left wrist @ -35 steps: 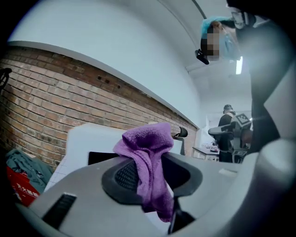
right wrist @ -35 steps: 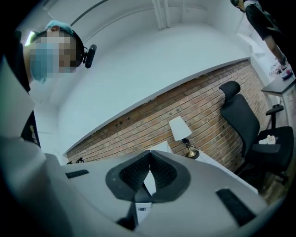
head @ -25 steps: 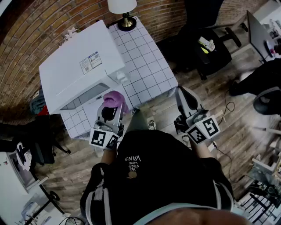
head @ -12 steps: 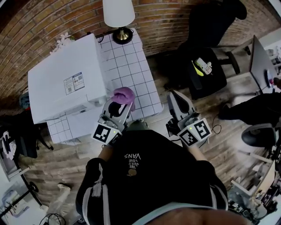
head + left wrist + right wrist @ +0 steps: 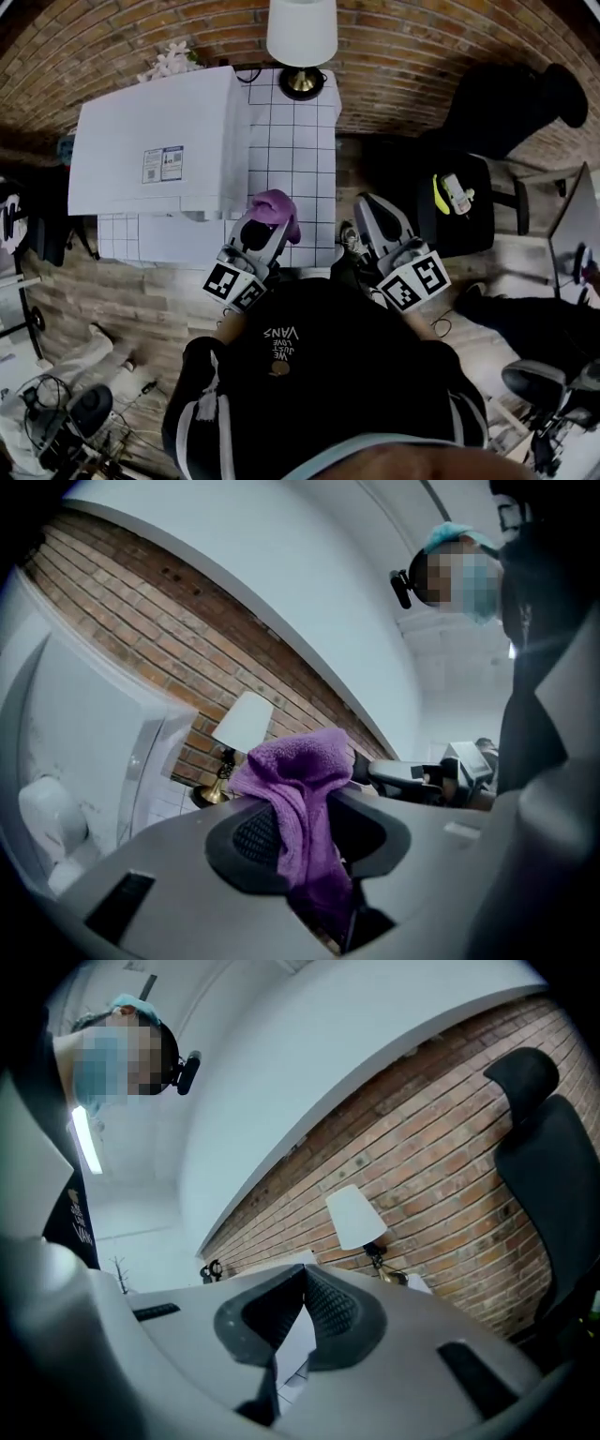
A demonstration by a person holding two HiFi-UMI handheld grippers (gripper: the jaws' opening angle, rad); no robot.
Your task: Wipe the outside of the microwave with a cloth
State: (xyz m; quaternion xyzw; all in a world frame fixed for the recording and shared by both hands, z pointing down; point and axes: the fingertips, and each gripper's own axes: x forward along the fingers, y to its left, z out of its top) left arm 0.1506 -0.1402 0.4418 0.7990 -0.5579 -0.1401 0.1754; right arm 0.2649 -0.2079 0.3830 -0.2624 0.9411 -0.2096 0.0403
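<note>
Microwave (image 5: 122,131) lies at the upper left of the head view, white top up with a sticker (image 5: 161,164) on it, on a tiled table (image 5: 314,178) against the brick wall (image 5: 103,37). Half a second ago it sat skewed in that view; now its edges run nearly square to the picture. A second ago its front and window showed, and they are now almost out of sight. The lamp (image 5: 302,28) has moved from upper left of centre to the top middle, and the black chair (image 5: 483,225) has dropped lower on the right.

The purple cloth (image 5: 274,208) is still clamped in the left gripper (image 5: 261,232), as in both earlier pictures: the left gripper view shows the jaws pressed on it, with a bunch standing above them and a tail hanging down between. The cloth hangs over the front of the table, just beside the microwave's front right corner, and no view shows it touching the microwave.

The right gripper (image 5: 367,211) is held off the table's right front corner, above the wooden floor (image 5: 112,300). Its own view shows the jaw tips together with nothing between them, the same as before.
</note>
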